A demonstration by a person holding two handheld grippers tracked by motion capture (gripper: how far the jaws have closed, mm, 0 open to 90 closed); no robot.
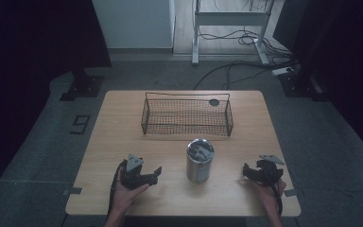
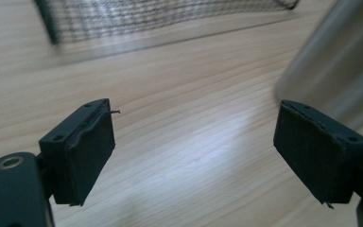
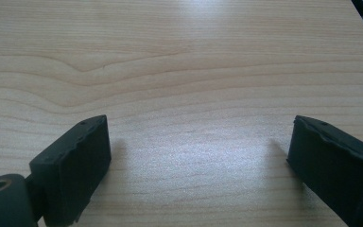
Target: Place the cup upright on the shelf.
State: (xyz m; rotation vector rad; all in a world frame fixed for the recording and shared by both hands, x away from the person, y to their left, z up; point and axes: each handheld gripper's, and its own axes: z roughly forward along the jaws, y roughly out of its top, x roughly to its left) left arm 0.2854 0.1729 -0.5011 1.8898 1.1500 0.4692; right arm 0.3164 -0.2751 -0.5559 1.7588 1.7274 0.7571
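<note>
Dim room, grey carpet, cables at 1 o'clock behind a pale wooden table [image 1: 123, 142]. Wire basket [image 1: 187, 116] sits at 12 o'clock on the tabletop, small dark disc [image 1: 214, 101] lying by its far right corner. Left gripper [image 1: 153, 173] rests at 8 o'clock, jaws spread, nothing between them; the left gripper view shows bare wood in the gap and the steel wall just past the right jaw. Steel tumbler [image 1: 200, 161] stands upright at 6 o'clock, between both grippers, touching neither. Right gripper [image 1: 246, 170] rests at 4 o'clock, jaws spread over bare wood. Step looks like pre-grasp: both claws flank the tumbler. Next move probably calls for sliding one claw around the tumbler's wall and pinching squarely, since the round steel side may slip.
</note>
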